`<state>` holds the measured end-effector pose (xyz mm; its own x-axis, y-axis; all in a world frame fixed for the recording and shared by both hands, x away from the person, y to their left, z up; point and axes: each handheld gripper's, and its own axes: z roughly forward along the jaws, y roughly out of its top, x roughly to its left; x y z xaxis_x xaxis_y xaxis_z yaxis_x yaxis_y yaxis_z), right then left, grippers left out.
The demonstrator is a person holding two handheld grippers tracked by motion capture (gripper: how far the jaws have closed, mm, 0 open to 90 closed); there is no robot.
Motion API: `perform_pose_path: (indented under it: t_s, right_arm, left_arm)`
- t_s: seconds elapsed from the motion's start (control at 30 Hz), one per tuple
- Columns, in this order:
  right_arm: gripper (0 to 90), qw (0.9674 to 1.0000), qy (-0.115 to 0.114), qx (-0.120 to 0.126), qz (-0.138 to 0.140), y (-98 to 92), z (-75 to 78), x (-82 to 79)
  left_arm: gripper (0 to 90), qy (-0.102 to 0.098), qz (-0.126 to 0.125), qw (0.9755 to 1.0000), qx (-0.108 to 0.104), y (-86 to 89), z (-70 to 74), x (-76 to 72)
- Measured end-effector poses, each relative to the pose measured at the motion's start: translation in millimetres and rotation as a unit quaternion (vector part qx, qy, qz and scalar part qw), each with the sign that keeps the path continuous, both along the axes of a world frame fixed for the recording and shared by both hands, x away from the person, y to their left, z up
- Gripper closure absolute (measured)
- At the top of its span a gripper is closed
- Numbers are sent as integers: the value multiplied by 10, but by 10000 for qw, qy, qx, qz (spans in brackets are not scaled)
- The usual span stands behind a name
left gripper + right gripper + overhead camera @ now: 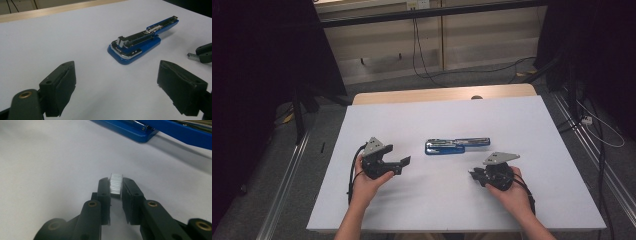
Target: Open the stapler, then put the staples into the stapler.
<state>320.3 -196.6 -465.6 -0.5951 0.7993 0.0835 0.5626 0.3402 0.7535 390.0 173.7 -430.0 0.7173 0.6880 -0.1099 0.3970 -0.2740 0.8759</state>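
Note:
A blue stapler (457,145) lies swung open on the white table top (412,115), its magazine arm stretched to the right. In the left gripper view the stapler (140,42) lies ahead of my left gripper (116,85), whose jaws stand wide apart with nothing between them. That left gripper (402,166) rests in the person's left hand, to the left of the stapler. My right gripper (116,183) is shut on a short silver strip of staples (116,185), near the stapler's base (140,131). From above, the right gripper (473,173) sits below the stapler's right end.
A wooden table edge (437,94) runs behind the white sheet. Black cables (419,55) trail across the floor beyond it. Metal rails (597,165) flank the table on both sides, and dark curtains hang at left and right.

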Motion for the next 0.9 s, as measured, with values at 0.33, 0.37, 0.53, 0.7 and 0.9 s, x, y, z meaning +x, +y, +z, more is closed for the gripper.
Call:
perform_pose_path:
  t_s: [0.33,0.37,0.53,0.7,0.9]
  right_arm:
    - [778,10000,-50,-78,-25,56,-7,28]
    - [782,10000,-53,-63,-24,46,-10,31]
    - [790,9999,-60,-98,25,46,-5,34]
    - [791,9999,-76,-78,129,26,8,48]
    - [791,9990,-159,100,400,-10,102,75]
  left_arm:
    - [157,-6,7,10000,-48,7,20,19]
    - [157,-23,-14,10000,-59,0,21,23]
    - [157,-21,-16,10000,-54,-8,34,26]
    - [150,-26,-2,10000,-76,9,41,29]
    - [128,-11,50,9999,-122,47,55,26]
